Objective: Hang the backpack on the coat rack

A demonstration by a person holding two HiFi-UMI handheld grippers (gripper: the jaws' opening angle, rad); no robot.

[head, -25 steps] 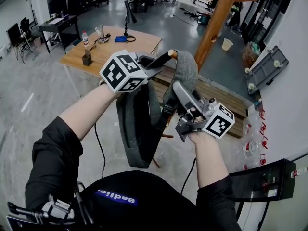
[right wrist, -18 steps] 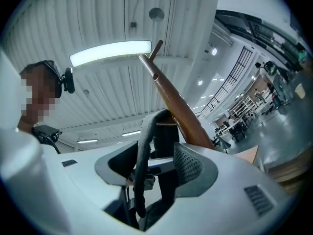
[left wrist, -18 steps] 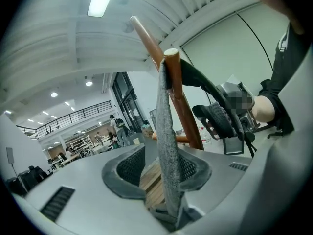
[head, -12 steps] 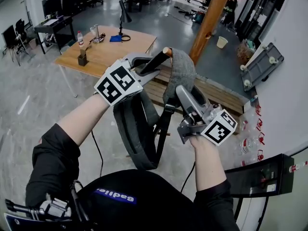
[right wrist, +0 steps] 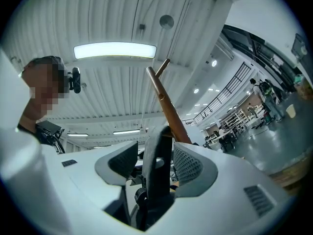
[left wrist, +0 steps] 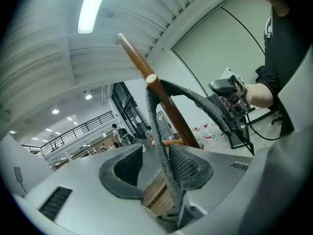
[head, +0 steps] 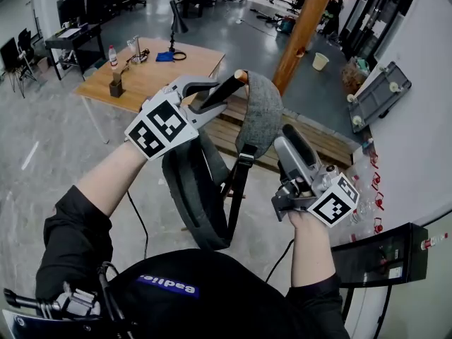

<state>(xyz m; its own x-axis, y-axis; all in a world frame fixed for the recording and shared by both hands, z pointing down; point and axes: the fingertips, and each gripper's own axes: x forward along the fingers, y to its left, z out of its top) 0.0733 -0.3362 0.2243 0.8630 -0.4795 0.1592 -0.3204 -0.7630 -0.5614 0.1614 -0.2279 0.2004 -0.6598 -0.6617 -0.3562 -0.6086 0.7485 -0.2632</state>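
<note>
The only lettering is a short blue-and-white word on the person's black top (head: 167, 286), at the bottom edge of the head view. It stands upside down and reads roughly "eadlie", the first letter unsure. The bottles (head: 366, 212) by the right wall bear red labels too small to read.

backpack (head: 194, 196) dark grey | coat rack (head: 304, 27) reddish-brown | table (head: 152, 76) pale wood

Wooden table (head: 152, 73), desk lamp (head: 174, 16), paper cup (head: 320, 61)
</note>
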